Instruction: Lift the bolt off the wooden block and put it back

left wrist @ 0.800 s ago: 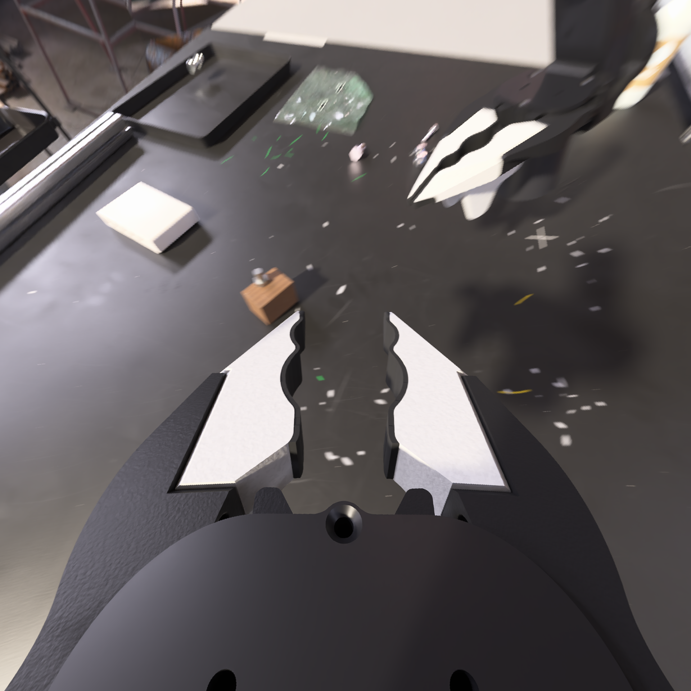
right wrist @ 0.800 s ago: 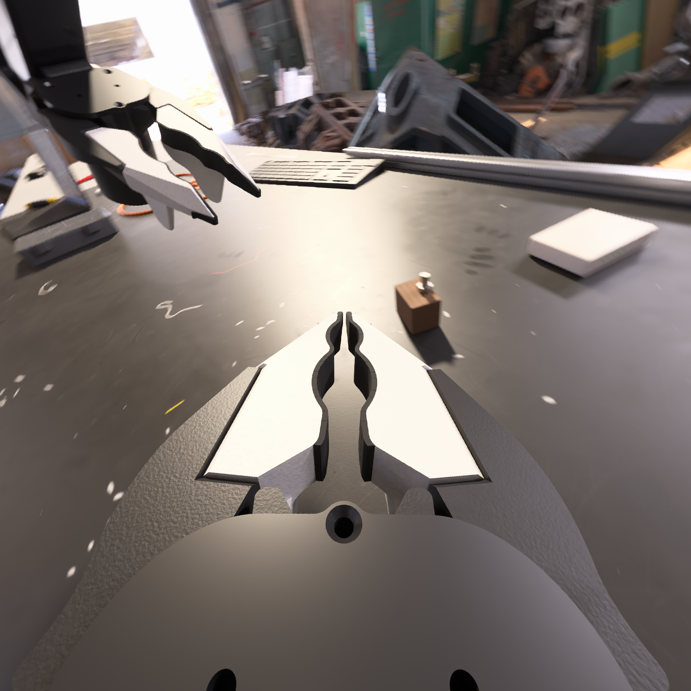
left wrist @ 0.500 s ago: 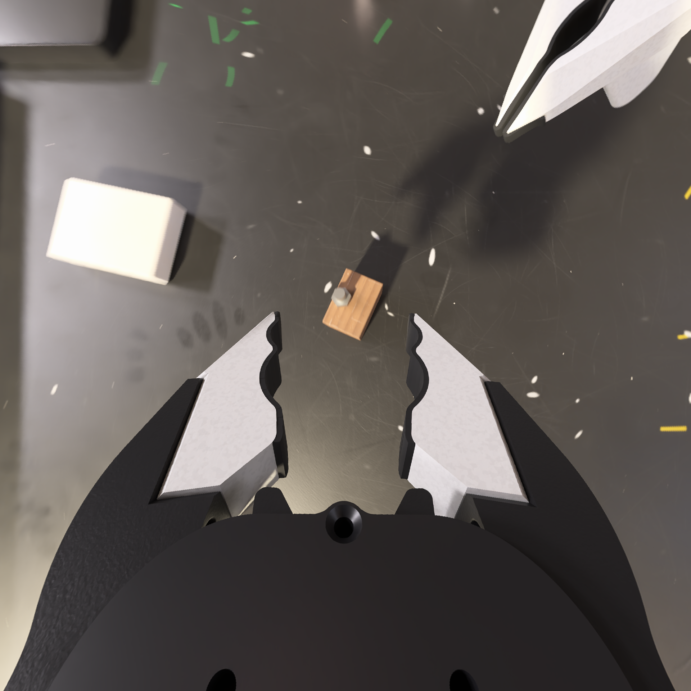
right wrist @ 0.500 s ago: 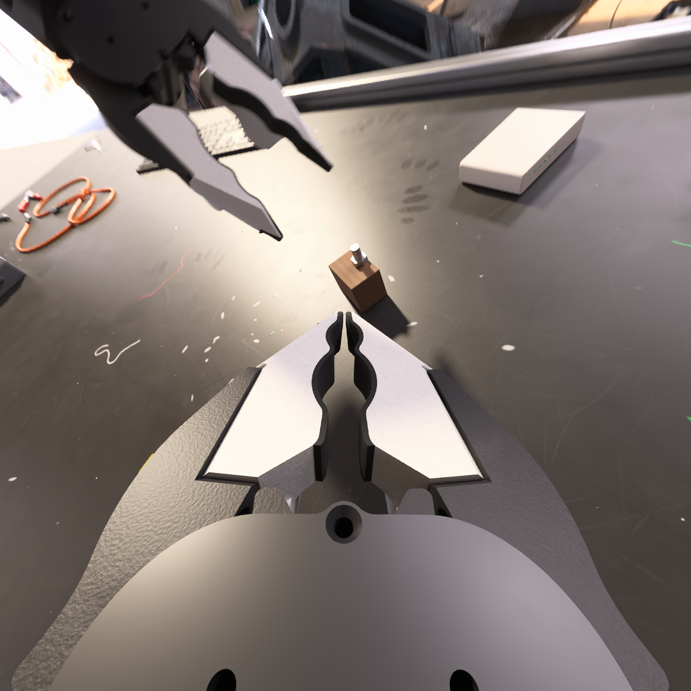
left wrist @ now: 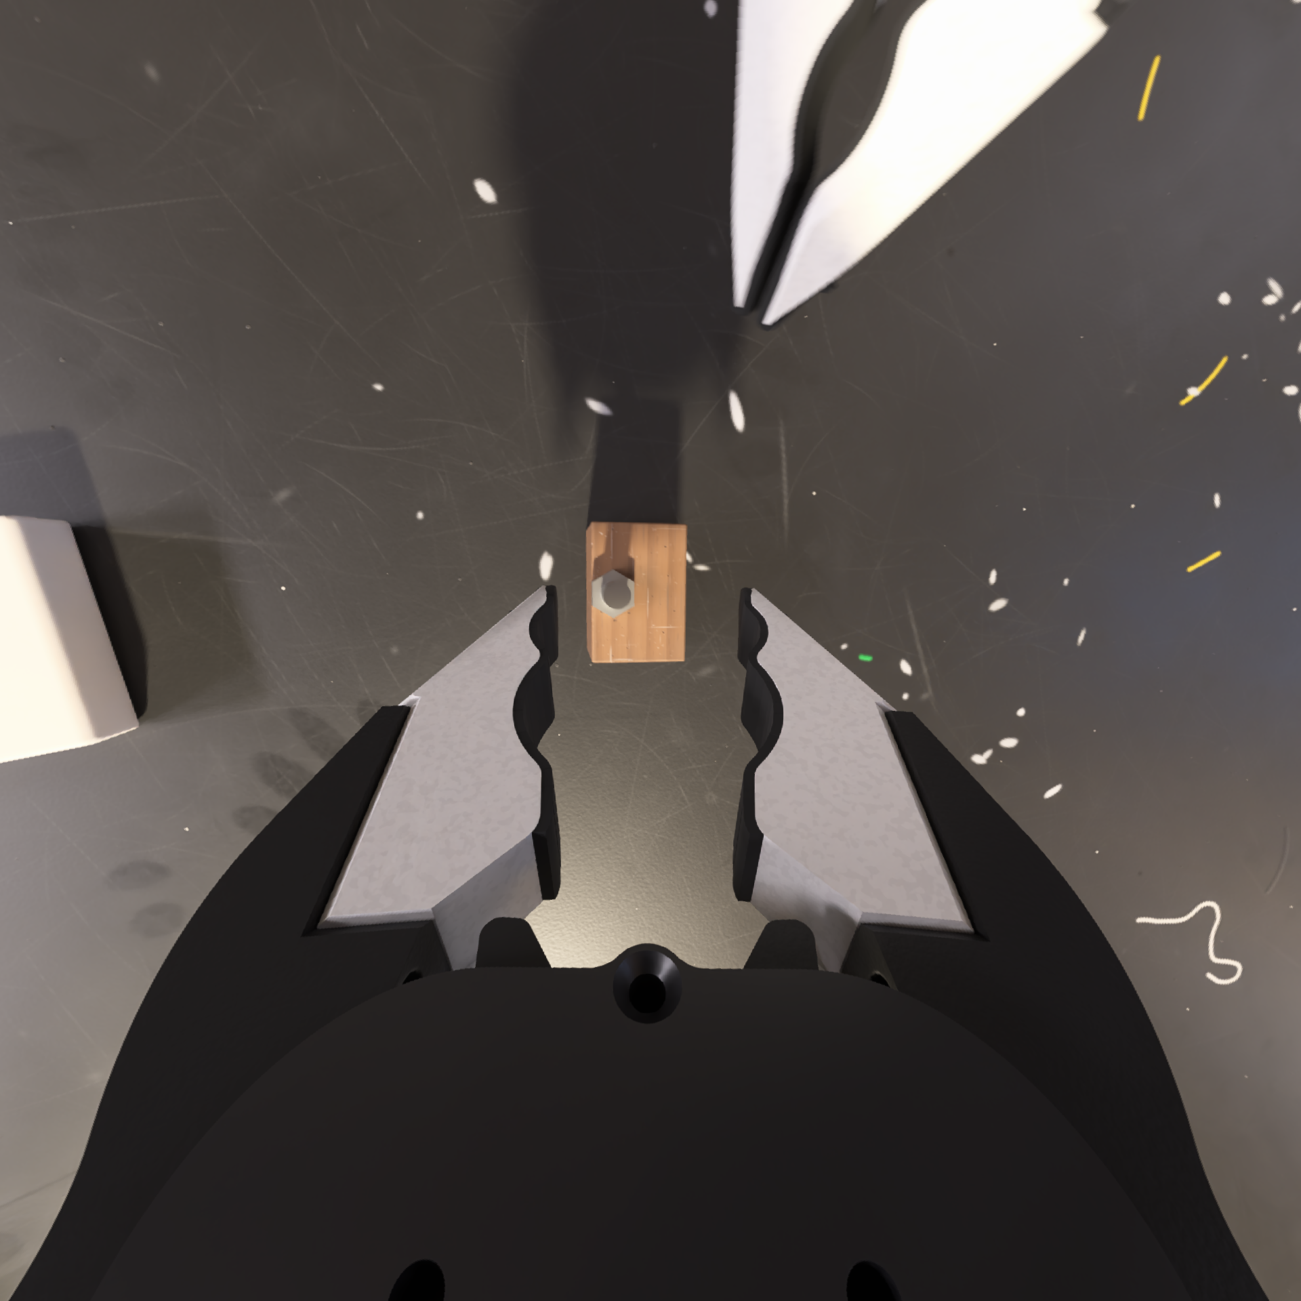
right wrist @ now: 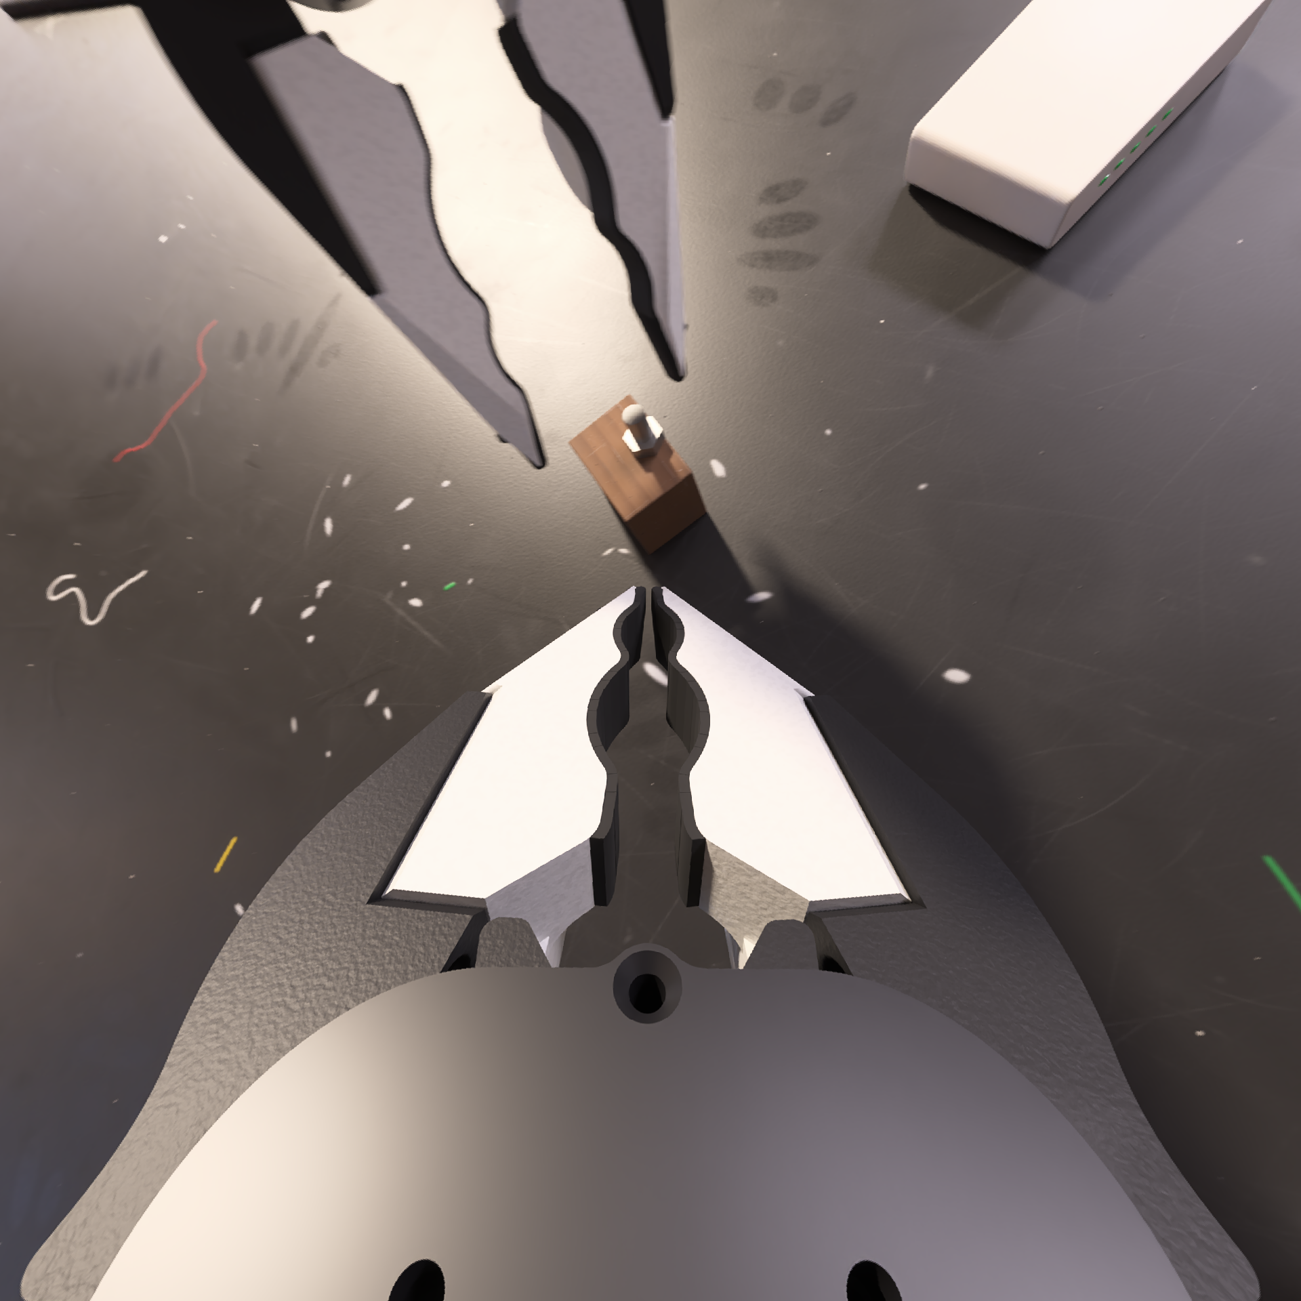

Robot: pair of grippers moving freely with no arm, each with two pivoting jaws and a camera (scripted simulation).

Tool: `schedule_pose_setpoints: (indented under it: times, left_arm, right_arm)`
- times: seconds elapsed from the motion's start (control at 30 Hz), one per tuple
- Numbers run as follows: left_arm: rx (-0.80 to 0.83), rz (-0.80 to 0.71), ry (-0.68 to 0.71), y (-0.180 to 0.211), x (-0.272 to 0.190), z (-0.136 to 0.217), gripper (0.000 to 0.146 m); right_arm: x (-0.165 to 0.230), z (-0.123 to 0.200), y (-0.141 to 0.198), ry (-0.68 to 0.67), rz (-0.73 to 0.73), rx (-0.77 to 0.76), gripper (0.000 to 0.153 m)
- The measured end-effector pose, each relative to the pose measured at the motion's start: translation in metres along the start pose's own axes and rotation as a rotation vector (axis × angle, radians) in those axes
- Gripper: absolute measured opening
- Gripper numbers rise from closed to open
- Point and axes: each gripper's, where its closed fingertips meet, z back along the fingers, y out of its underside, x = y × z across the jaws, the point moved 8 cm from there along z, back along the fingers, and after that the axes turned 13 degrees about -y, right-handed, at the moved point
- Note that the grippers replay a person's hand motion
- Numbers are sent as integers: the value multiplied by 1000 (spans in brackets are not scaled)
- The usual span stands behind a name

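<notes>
A small wooden block (left wrist: 655, 598) stands on the dark table, with a grey hex bolt (left wrist: 614, 593) upright on its left part. My left gripper (left wrist: 648, 598) is open and points straight down above the block, one fingertip on each side of it, without touching. In the right wrist view the block (right wrist: 637, 486) and the bolt (right wrist: 640, 428) sit just below the left gripper (right wrist: 605, 417). My right gripper (right wrist: 648, 591) is shut and empty, a short way in front of the block. It also shows in the left wrist view (left wrist: 760, 310), beyond the block.
A white box (left wrist: 56, 648) lies to the left of the block; it also shows in the right wrist view (right wrist: 1070, 134). White flecks, a white string (left wrist: 1197, 943) and a red wire (right wrist: 169, 401) lie on the scratched table.
My left gripper has swung over the block, tilted straight down, come closer and opened wider. My right gripper has moved nearer the block and tilted down, still shut.
</notes>
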Motion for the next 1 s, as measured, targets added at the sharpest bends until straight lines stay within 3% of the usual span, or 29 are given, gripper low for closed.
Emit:
schedule_pose_setpoints:
  times: [0.17,0.27,0.4,0.5,0.73,0.93,1.0]
  left_arm:
    - [-29,-8,-77,11,1,8,51]
    - [-104,35,-135,9,13,11,59]
    - [-217,92,-57,1,23,4,64]
    - [-168,56,-51,-2,23,-6,61]
    - [-73,2,-8,-3,16,-18,38]
    - [-9,5,14,6,9,-17,13]
    - [13,12,25,8,8,-16,13]
  right_arm:
    - [-17,-8,-8,36,24,38,1]
    - [-24,-11,-14,31,33,41,1]
    - [-21,-4,-18,9,43,23,1]
    - [-13,12,-14,11,26,5,1]
    - [0,27,-12,113,-2,145,1]
    - [11,9,-30,148,-32,346,1]
    - [16,2,-35,171,-16,390,2]
